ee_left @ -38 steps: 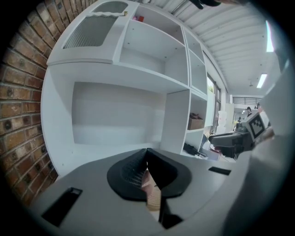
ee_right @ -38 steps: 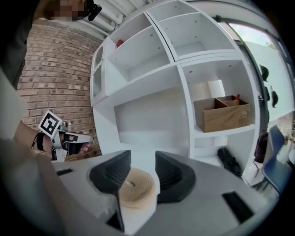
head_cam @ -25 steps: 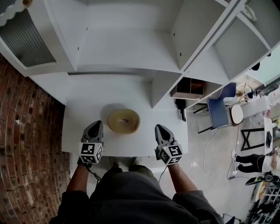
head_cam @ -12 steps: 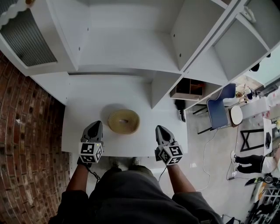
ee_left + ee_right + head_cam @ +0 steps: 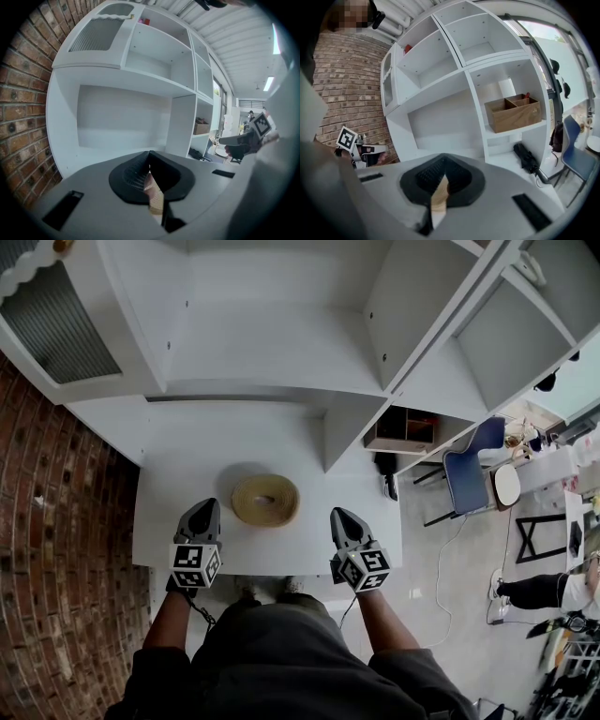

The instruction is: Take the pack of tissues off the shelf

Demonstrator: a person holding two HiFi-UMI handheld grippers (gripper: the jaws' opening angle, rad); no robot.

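- Fingers on the left gripper [image 5: 202,505] are clenched tight, tip against tip, and grasp nothing.
- Fingers on the right gripper [image 5: 338,515] are clenched the same way, with nothing held.
- Both grippers sit side by side over the near edge of the white table [image 5: 178,465] and point toward the white shelf unit [image 5: 272,343].
- A round tan thing [image 5: 265,500] with a hole in its middle lies flat on the table. It is between the two grippers and a little ahead of them, and neither gripper touches it.
- A small red thing [image 5: 408,48] sits on a high shelf, at the upper left of the shelf unit in the right gripper view.
- It is too small to tell if it is the pack of tissues, or which way its long side points.
- A brown wooden box [image 5: 514,112] stands on a shelf further right.
- A brick wall [image 5: 56,549] runs along the left side.
- A blue chair [image 5: 469,470] stands on the floor to the right.
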